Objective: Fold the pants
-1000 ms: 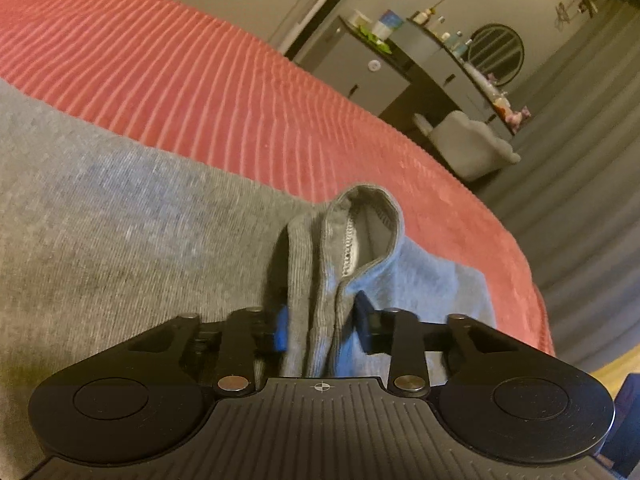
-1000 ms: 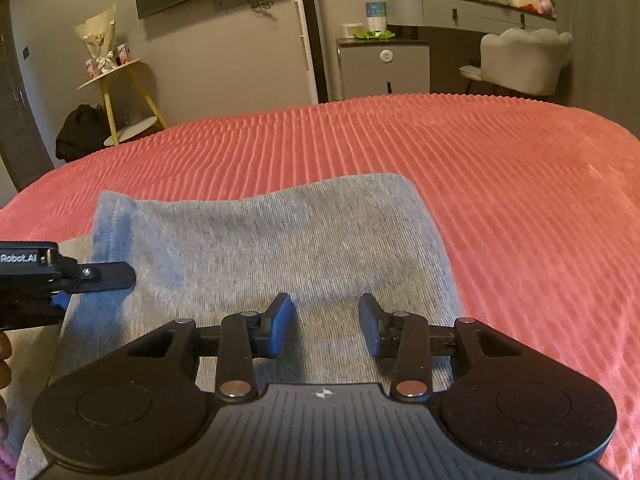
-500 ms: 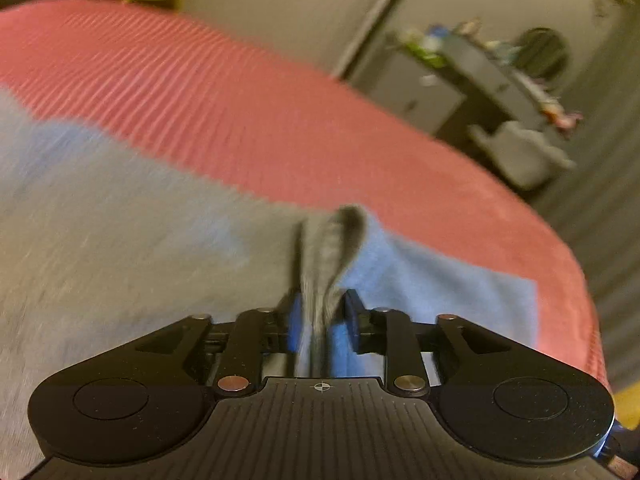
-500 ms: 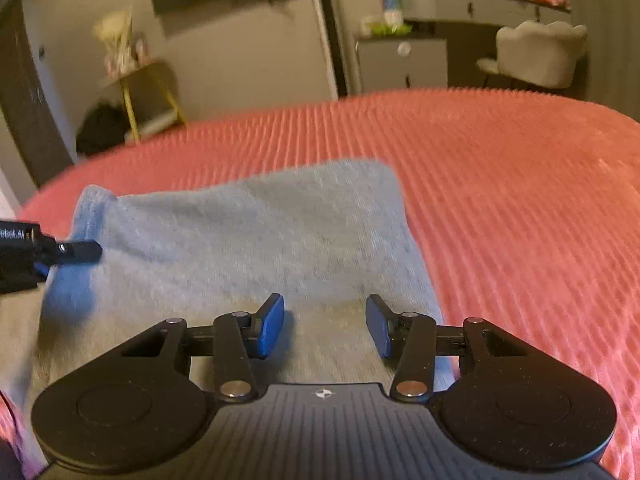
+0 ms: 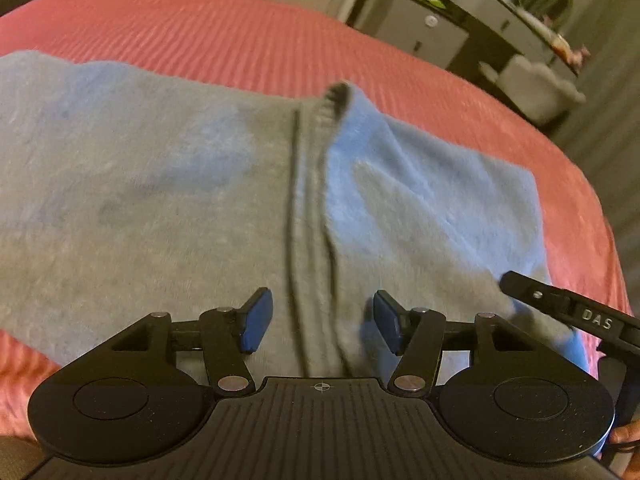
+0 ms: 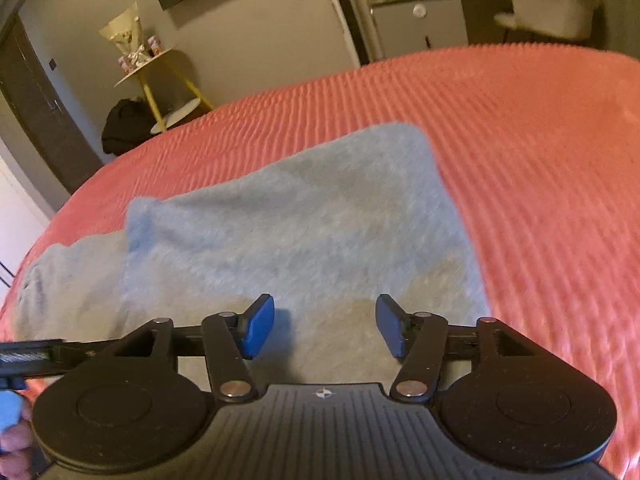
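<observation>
The grey pants (image 5: pixel 160 200) lie folded on the red ribbed bedspread (image 5: pixel 240 40). In the left wrist view a raised fold of cloth (image 5: pixel 316 208) runs from between the fingers up to a cuff. My left gripper (image 5: pixel 320 326) is open, its blue pads either side of that fold and apart from it. In the right wrist view the pants (image 6: pixel 300 232) lie flat as a folded rectangle. My right gripper (image 6: pixel 326 328) is open and empty just above their near edge. The right gripper's side shows at the right of the left wrist view (image 5: pixel 568 308).
The bedspread (image 6: pixel 540 160) stretches wide to the right of the pants. Beyond the bed stand a yellow-legged side table (image 6: pixel 156 68), a grey cabinet (image 6: pixel 420 28) and a white chair (image 6: pixel 552 0). The bed edge falls off at the right (image 5: pixel 608 240).
My left gripper has opened and let go of the cloth fold it pinched half a second ago, and has drawn back. My right gripper has stayed open and pulled back a little.
</observation>
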